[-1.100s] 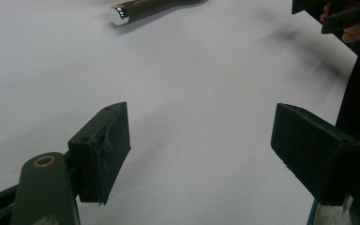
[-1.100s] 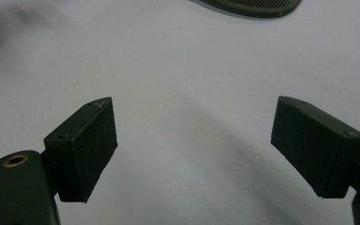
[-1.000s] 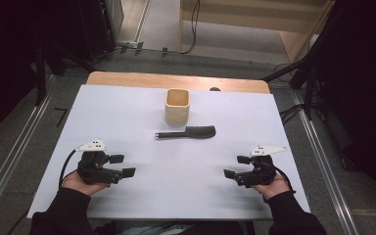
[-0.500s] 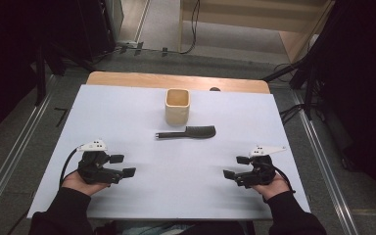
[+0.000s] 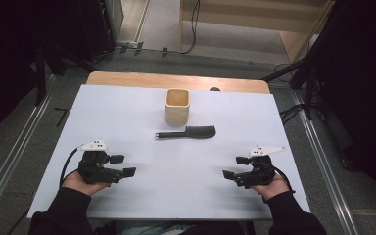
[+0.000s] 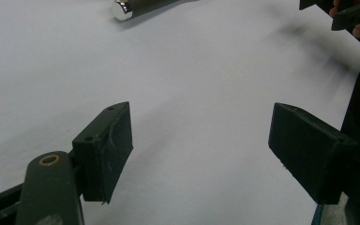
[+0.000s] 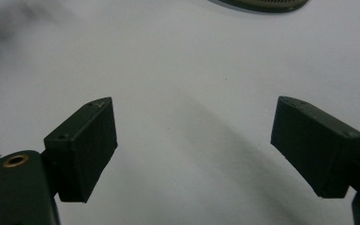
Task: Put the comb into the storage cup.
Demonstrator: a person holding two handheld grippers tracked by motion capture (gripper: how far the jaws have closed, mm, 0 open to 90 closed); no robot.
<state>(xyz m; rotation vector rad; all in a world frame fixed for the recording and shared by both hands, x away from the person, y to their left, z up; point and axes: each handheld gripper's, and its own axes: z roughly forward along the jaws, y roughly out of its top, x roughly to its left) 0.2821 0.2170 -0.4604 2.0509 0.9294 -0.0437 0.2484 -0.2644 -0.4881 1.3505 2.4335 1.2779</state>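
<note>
Both hands low at near edge of white surface (image 5: 127, 112), left gripper (image 5: 123, 165) & right gripper (image 5: 234, 167) spread wide w/ nothing between, pointing inward; black comb (image 5: 188, 132) lies mid-surface, just before wooden cup (image 5: 177, 105).

Square wooden cup (image 5: 177, 105) near the bench's (image 5: 127, 112) far edge, black plastic comb (image 5: 188, 132) just before it, mid-bench

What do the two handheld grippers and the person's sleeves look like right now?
Both the left gripper and the right gripper are black, each topped by a pale grey three-cornered plate. A black cable loops from each. Their jaws are flat, rectangular black pads; a brass-coloured ring sits in the body behind one jaw. The person wears dark long sleeves.
</note>
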